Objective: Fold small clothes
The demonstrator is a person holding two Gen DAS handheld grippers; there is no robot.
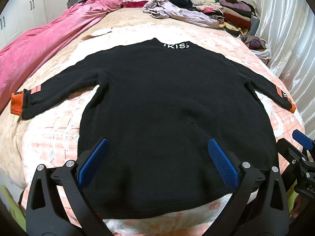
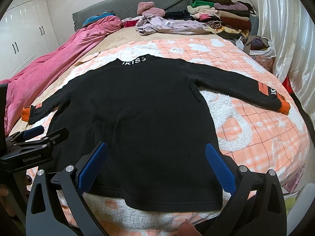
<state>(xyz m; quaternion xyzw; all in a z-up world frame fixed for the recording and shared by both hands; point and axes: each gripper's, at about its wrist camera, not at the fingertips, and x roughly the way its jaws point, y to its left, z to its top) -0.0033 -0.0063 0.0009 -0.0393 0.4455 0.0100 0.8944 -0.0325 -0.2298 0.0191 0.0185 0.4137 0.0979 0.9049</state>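
A small black sweatshirt (image 1: 167, 108) (image 2: 137, 114) with white collar lettering and orange cuffs lies flat on the bed, both sleeves spread out, hem toward me. My left gripper (image 1: 157, 143) hovers open over the hem's left half, blue pads (image 1: 94, 157) wide apart with nothing between them. My right gripper (image 2: 156, 147) is open too, above the hem's right half. Each gripper shows in the other's view: the right one (image 1: 301, 143) at the right edge, the left one (image 2: 35, 133) at the left edge.
The sweatshirt rests on a peach-and-white fleece blanket (image 2: 256, 122). A pink quilt (image 1: 39, 45) runs along the left side. A crumpled lilac garment (image 1: 177, 11) and stacks of folded clothes (image 1: 222, 9) sit at the headboard end. A curtain (image 2: 285, 29) hangs on the right.
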